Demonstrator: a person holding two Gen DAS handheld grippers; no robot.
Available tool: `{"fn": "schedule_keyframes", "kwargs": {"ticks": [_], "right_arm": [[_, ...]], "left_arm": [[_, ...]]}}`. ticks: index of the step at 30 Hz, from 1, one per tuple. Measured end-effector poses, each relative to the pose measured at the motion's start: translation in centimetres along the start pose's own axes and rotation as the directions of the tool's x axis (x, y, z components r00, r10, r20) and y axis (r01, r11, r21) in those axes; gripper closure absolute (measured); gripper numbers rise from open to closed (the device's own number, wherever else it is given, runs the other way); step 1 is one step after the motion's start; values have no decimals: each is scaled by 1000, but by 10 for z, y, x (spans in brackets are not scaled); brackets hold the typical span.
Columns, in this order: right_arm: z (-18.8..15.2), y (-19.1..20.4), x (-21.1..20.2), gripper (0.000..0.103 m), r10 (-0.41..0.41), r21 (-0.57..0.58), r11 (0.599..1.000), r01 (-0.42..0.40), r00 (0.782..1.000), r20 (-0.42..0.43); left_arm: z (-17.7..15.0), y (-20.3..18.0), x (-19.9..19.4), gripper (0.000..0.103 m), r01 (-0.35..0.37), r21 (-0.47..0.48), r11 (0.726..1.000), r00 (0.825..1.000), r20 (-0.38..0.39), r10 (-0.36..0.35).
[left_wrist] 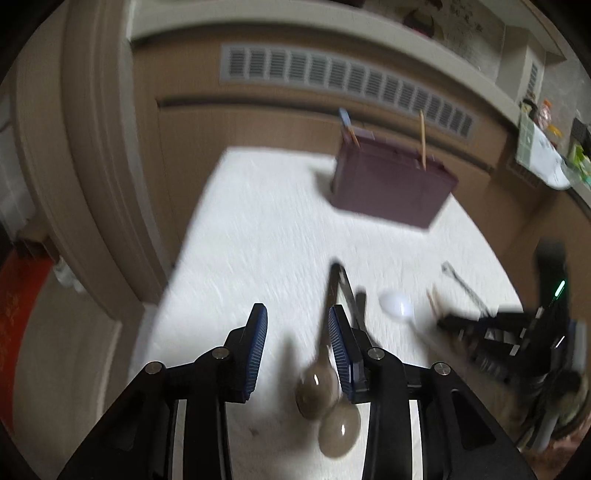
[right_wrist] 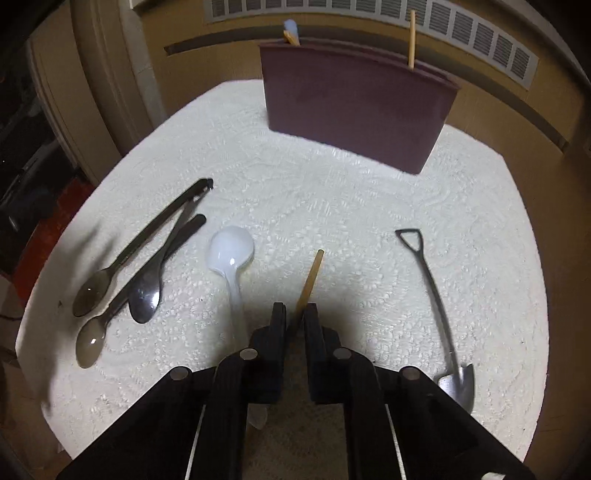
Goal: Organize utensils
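In the right wrist view the right gripper [right_wrist: 294, 314] fills the bottom centre, its fingers [right_wrist: 277, 321] closed on the lower end of a wooden chopstick [right_wrist: 311, 278] that slants up and to the right above the white textured surface [right_wrist: 332, 206]. Just left of it lies a white plastic spoon [right_wrist: 231, 253], bowl toward the far side. Further left, three dark spoons [right_wrist: 144, 266] lie in a loose bundle with handles crossing, bowls toward the lower left. At the right a shovel-shaped metal spoon [right_wrist: 434, 295] lies with its blade near the lower right edge. At the far side stands a maroon utensil holder [right_wrist: 354, 107], upright; a wooden stick [right_wrist: 412, 38] rises from its right part and a light blue-tipped utensil [right_wrist: 291, 31] from its left corner. The left wrist view is blurred: the left gripper [left_wrist: 297, 326] has its blue-padded fingers [left_wrist: 258, 347] apart, with two brown spoons below them near the right finger; I cannot tell whether the pads touch anything.
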State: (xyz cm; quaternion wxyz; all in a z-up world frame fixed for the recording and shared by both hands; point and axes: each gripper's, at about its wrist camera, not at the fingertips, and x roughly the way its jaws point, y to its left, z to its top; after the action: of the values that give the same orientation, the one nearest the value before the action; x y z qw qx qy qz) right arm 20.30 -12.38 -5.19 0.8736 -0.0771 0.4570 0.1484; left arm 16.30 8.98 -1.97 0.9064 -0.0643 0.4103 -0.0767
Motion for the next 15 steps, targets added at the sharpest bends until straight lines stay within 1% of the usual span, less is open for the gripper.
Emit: {"fn": "schedule_keyframes", "kwargs": {"ticks": [4, 8, 9, 11, 13, 14, 15], "right_arm": [[5, -17, -38, 98, 22, 36, 999, -25, 995, 96], [11, -34, -75, 98, 19, 64, 997, -33, 978, 206], [11, -37, -82, 98, 16, 69, 997, -33, 974, 226], [14, -41, -88, 98, 21, 82, 996, -42, 970, 241], [13, -45, -90, 98, 20, 92, 995, -44, 969, 245], [14, -46, -90, 98, 20, 91, 995, -43, 970, 243], [13, -47, -90, 98, 22, 91, 995, -45, 970, 242]], "left_arm": [[-13, -18, 15, 67, 80, 41, 996, 995, -67, -77], [-12, -42, 33, 66, 133, 67, 989, 984, -129, -124], [-9, -48, 41, 66, 136, 79, 988, 981, -147, -123], [-1, -56, 59, 66, 98, 100, 990, 979, -189, -78], [7, -59, 74, 66, 75, 115, 991, 970, -240, -45], [12, -59, 85, 67, 62, 123, 990, 961, -276, -26], [16, -60, 90, 67, 70, 133, 989, 955, -295, -28]]}}
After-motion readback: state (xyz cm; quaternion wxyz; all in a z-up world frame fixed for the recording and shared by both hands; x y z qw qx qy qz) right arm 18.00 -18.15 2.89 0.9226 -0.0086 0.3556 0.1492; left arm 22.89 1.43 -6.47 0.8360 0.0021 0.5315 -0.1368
